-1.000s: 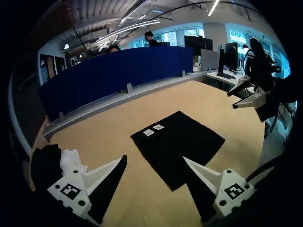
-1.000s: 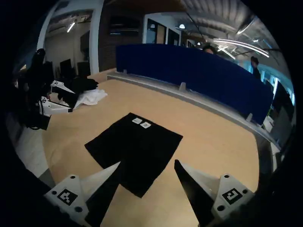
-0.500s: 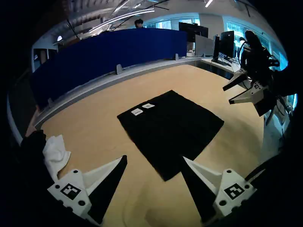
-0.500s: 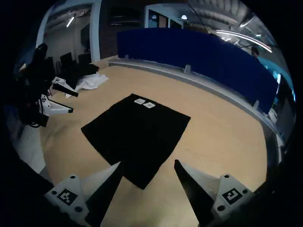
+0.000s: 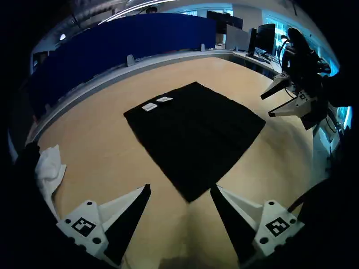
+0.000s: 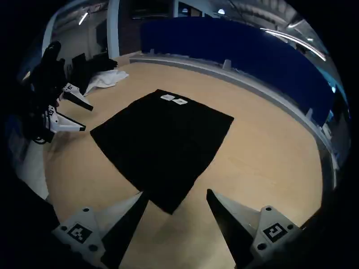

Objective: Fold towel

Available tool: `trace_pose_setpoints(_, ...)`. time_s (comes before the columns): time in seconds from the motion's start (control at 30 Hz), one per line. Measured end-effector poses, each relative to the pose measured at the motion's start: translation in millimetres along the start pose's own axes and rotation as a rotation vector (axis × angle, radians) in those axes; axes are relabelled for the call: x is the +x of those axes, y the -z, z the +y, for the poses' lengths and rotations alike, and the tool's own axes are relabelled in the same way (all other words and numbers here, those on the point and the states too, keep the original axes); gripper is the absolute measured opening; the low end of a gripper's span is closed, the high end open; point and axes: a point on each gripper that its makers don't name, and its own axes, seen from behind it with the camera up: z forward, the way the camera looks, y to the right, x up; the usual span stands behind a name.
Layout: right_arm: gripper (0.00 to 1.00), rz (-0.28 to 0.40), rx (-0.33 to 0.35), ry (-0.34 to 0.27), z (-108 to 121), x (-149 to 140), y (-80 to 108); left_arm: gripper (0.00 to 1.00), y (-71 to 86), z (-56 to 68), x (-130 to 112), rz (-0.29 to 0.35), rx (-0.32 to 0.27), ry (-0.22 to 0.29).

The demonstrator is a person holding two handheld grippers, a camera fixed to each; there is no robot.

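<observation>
**Approach to first grasp: towel flat, both hand-held grippers released**

The towel point(image 5: 193, 130), black, lies spread flat and unfolded on the desk point(image 5: 103, 148). Two white tags point(image 5: 156, 103) sit at its far edge.

The left hand-held gripper point(image 5: 179, 187) hovers with its jaws parted, and the near corner of the towel lies just ahead, between its fingers. The right hand-held gripper point(image 6: 176, 193) is likewise released and lined up on an adjacent corner. Neither holds anything. Whether either touches the cloth cannot be told.

A white cloth point(image 5: 49, 168) lies at the desk's end, well apart from the towel.

Assessment: no fold is made yet, and the step in hand is the approach to the two near corners. The next move calls for each hand-held gripper to come down on its own corner and close on the hem. Both should then lift together and carry that edge across to the tagged edge. The towel lies thin and flat against the desk, so catching the hem cleanly looks like the delicate part.
</observation>
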Motion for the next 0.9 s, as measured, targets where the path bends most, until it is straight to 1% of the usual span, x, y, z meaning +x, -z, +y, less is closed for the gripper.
trace_pose_setpoints(0.17,1.0,-0.016,0.003,-0.001,-1.7,-10.8,-4.5,0.99,-10.0,6.8,-10.9,-0.037,-0.017,-0.011)
trace_pose_setpoints(0.4,0.98,-0.046,0.002,0.017,-2.0,-23.8,-11.4,0.99,-21.7,11.9,-16.7,-0.06,-0.028,0.002)
trace_pose_setpoints(0.47,0.95,-0.062,0.0,0.014,-1.7,-29.0,-13.8,0.98,-24.2,14.0,-17.3,-0.065,-0.034,0.003)
trace_pose_setpoints(0.6,0.83,-0.079,-0.008,0.0,-0.9,-35.7,-17.6,0.96,-27.8,17.1,-18.1,-0.073,-0.043,0.013)
trace_pose_setpoints(0.67,0.76,-0.08,-0.014,-0.004,-0.2,-38.0,-19.1,0.94,-27.8,17.4,-18.6,-0.079,-0.042,0.017)
trace_pose_setpoints(0.73,0.71,-0.082,-0.009,-0.009,-2.0,-39.6,-19.3,0.89,-28.5,17.7,-20.6,-0.089,-0.04,0.017)
trace_pose_setpoints(0.8,0.7,-0.083,-0.001,-0.012,-4.4,-40.5,-19.1,0.82,-29.4,17.7,-22.0,-0.096,-0.036,0.017)
trace_pose_setpoints(0.9,0.7,-0.085,0.011,-0.016,-8.6,-41.4,-19.3,0.77,-30.4,17.2,-22.2,-0.099,-0.028,0.014)
